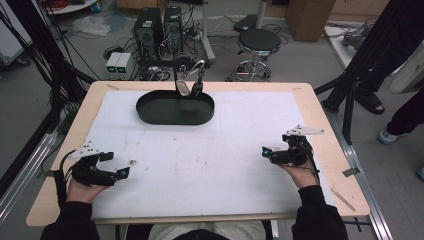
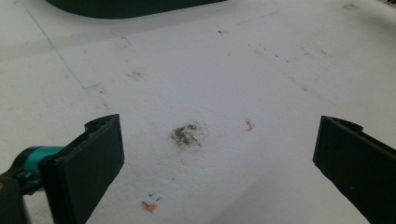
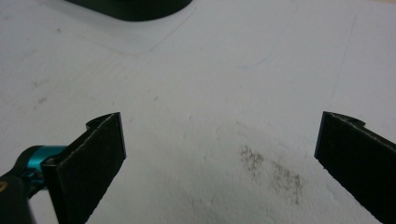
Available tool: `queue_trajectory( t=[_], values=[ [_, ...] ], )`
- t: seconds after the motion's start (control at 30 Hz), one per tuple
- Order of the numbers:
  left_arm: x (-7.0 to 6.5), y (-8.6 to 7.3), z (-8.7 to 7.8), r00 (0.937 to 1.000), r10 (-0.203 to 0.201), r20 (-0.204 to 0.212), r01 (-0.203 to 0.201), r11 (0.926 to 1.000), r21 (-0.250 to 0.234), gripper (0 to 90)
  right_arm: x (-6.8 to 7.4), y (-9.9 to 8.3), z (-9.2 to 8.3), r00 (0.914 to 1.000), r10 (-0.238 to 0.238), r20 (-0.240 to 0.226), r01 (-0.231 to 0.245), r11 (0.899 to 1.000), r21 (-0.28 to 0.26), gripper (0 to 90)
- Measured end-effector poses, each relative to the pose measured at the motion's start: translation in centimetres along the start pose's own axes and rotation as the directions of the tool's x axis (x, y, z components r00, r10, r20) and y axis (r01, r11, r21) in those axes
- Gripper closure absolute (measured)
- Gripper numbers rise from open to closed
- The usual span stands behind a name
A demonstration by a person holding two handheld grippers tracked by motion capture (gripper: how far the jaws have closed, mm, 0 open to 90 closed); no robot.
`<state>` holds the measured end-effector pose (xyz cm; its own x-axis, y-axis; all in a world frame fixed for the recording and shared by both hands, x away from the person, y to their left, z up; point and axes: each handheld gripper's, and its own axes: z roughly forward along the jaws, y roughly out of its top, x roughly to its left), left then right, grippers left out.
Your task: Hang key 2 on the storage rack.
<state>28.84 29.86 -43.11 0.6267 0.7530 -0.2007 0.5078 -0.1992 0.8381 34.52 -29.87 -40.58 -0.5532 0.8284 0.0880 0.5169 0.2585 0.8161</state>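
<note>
The left gripper (image 1: 116, 165) and right gripper (image 1: 267, 151) are resting on the white mat (image 1: 200, 150), both spread wide and holding nothing. A small pale object (image 1: 133, 162) is lying just beside the left gripper; the black tray (image 1: 175, 108) is sitting well apart at the far edge

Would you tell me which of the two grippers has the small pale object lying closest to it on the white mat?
The left gripper: the small pale object lies just beyond its jaws, while the right gripper is far across the white mat.
</note>
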Motion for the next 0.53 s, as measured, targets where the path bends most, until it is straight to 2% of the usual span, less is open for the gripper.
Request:
queue_trajectory(
  t=[0.17,0.53],
  values=[
    [0.0,0.0,0.1,1.0000,-0.007,0.000,0.007,1.0000,0.003,2.3,0.2,-1.2,-0.3,0.9999,-0.017,0.002,0.017,0.999,0.032,1.1],
    [0.0,0.0,0.1,1.0000,-0.001,-0.001,0.001,0.9999,0.011,2.3,0.8,-2.2,-1.1,0.9997,-0.022,0.012,0.021,0.999,0.034,1.1]
  ],
)
